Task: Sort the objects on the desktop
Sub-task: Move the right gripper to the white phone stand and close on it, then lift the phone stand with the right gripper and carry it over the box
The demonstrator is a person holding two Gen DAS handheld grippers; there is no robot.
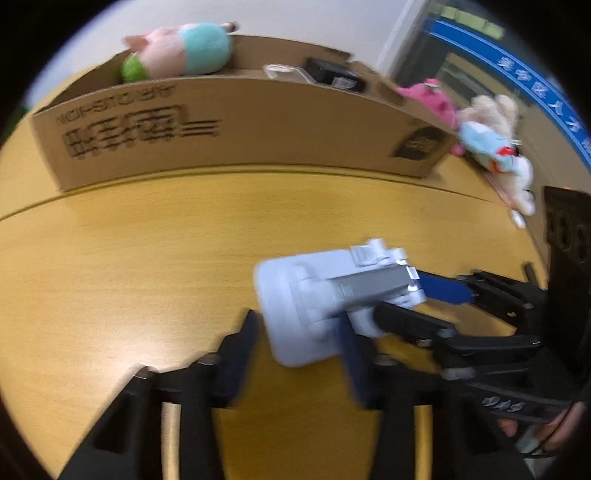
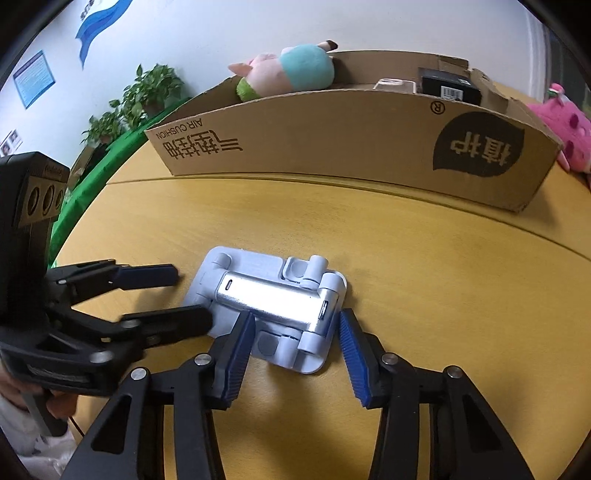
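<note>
Table [image 2: 424,266]: yellow wood, seam across | box [image 2: 332,136] at back | plants [image 2: 147,92] by white wall | stand [image 2: 273,306] flat | left gripper [image 2: 184,295], right gripper [image 2: 295,350]: both spread around it.

A yellow wooden counter [image 2: 424,266] with a seam running across it fills both views. Past its far left edge, potted green plants [image 2: 147,92] stand against a white wall [image 2: 388,22], with a green cloth [image 2: 92,177] spread below them. The wall carries a blue wave-shaped decal [image 2: 98,22] and a blue framed notice [image 2: 34,77]. In the left wrist view, beyond the counter's far right corner, a glass partition bears a blue band [image 1: 517,74] with white lettering.
</note>
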